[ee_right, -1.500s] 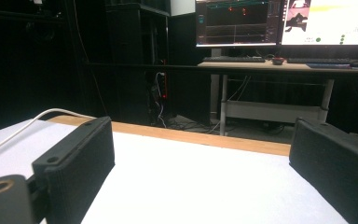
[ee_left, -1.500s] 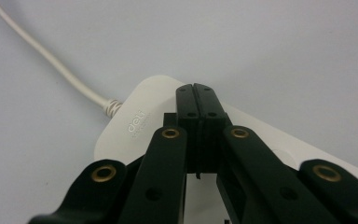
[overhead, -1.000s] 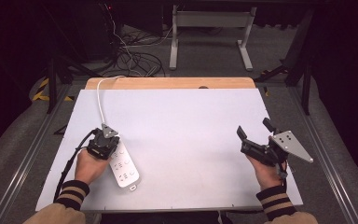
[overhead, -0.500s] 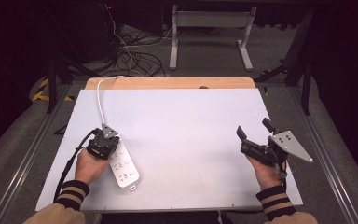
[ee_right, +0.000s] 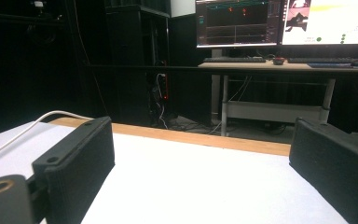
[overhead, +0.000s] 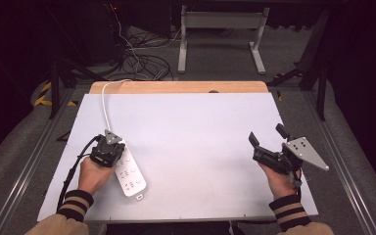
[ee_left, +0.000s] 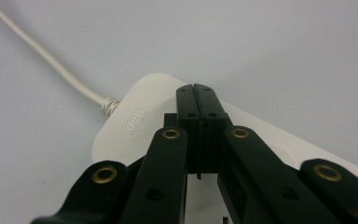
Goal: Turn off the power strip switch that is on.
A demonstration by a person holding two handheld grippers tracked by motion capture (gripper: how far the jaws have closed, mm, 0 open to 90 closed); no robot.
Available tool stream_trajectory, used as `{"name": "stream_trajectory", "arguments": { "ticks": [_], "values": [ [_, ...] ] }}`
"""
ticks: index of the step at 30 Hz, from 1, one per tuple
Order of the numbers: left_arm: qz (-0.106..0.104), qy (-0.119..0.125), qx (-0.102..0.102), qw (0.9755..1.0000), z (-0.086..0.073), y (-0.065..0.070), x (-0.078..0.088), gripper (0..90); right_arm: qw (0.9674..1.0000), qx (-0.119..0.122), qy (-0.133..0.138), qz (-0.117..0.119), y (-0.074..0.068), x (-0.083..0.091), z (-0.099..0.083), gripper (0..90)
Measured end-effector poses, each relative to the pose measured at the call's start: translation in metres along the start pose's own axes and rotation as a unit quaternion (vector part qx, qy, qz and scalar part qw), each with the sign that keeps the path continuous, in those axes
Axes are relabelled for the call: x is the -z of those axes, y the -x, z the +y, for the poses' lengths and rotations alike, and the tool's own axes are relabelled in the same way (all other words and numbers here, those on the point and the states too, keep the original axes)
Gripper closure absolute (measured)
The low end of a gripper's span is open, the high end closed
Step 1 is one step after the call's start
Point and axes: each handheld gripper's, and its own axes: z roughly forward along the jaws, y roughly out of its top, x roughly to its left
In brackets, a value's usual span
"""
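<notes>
My left gripper [ee_left: 196, 95] is clenched, jaws pressed together over the far end of the white power strip [overhead: 127, 172], which lies near the left edge of the table [overhead: 196, 122], its cord [overhead: 105, 105] running far. My right gripper [overhead: 264, 139] hangs released at the right, jaws wide apart.

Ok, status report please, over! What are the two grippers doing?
Left hand-held gripper shut, tips over the power strip. Right hand-held gripper open, holding nothing. White table between them bare, over.
</notes>
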Motion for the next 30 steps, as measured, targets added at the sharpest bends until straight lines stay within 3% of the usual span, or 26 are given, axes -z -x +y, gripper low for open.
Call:
{"name": "stream_trajectory", "arguments": {
  "ticks": [10, 14, 16, 17, 19, 20, 22, 24, 25, 26, 27, 30],
  "values": [
    [0.009, 0.009, -0.008, 0.9999, -0.001, 0.002, 0.001, 90.0, 1.0, 0.002, -0.002, 0.001, 0.0, -0.001, 0.0, 7.1],
    [0.005, 0.013, -0.001, 0.9999, 0.0, 0.0, 0.002, 89.9, 1.0, 0.001, -0.002, 0.001, 0.0, -0.001, 0.0, 7.1],
    [-0.006, 0.048, 0.023, 0.9986, 0.003, -0.003, 0.011, 89.9, 1.0, 0.002, 0.0, 0.001, 0.0, -0.001, 0.0, 7.1],
    [-0.009, 0.075, 0.045, 0.9962, 0.006, -0.007, 0.019, 89.9, 1.0, 0.002, 0.0, 0.001, 0.0, -0.001, 0.0, 7.1],
    [-0.003, 0.14, 0.078, 0.987, 0.009, -0.011, 0.043, 89.9, 1.0, 0.0, -0.001, 0.0, 0.0, 0.0, 0.0, 7.1],
    [0.002, 0.177, 0.092, 0.98, 0.009, -0.012, 0.057, 89.9, 1.0, 0.0, 0.0, 0.0, 0.001, 0.0, 0.0, 7.1],
    [0.008, 0.246, 0.11, 0.9629, 0.004, -0.012, 0.086, 89.8, 1.0, -0.001, 0.002, -0.003, 0.002, 0.001, 0.0, 7.1],
    [0.023, 0.309, 0.13, 0.9418, -0.007, -0.011, 0.116, 89.8, 1.0, -0.001, 0.002, -0.004, 0.002, 0.001, 0.0, 7.1],
    [0.038, 0.339, 0.144, 0.9289, -0.015, -0.01, 0.132, 89.8, 1.0, -0.002, 0.001, -0.005, 0.003, 0.002, 0.0, 7.1],
    [0.047, 0.356, 0.157, 0.9202, -0.023, -0.01, 0.142, 89.7, 1.0, -0.004, 0.001, -0.006, 0.002, 0.002, 0.0, 7.1],
    [0.054, 0.366, 0.168, 0.9137, -0.031, -0.01, 0.15, 89.8, 1.0, -0.002, 0.003, -0.006, 0.001, 0.003, 0.001, 7.1],
    [0.075, 0.383, 0.17, 0.9049, -0.048, -0.011, 0.166, 89.7, 1.0, -0.001, 0.003, -0.004, 0.001, 0.003, 0.001, 7.1]
  ]
}}
